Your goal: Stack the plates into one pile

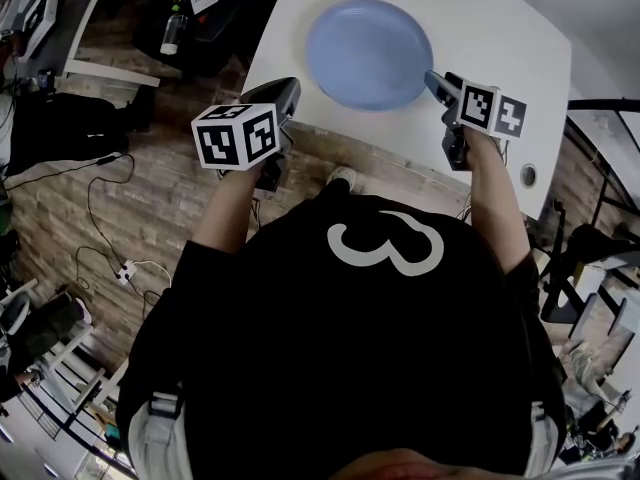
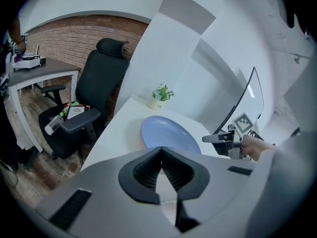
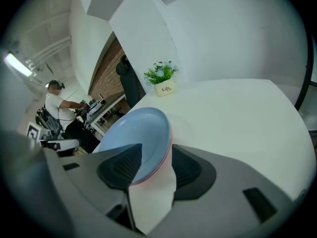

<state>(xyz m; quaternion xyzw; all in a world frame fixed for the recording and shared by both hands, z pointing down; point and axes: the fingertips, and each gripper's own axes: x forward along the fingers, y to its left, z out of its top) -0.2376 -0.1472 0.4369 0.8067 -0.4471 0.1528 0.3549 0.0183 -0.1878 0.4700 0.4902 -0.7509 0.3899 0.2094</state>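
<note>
Only a thin pink rim is showing of the lower plate (image 3: 169, 150), hidden under the blue plate (image 1: 368, 53) lying toward the tabletop's (image 1: 500, 28) near edge. The plant pot (image 3: 165, 87) at the far edge is reading "Life", its smaller print illegible. The right gripper (image 1: 432, 80) is standing spread around the pile's near rim, while the left gripper (image 1: 285, 96) is hanging pressed together by the near left corner.

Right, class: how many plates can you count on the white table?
2: a round blue plate on top, a pink plate beneath, only its rim showing; more may be hidden underneath.
</note>
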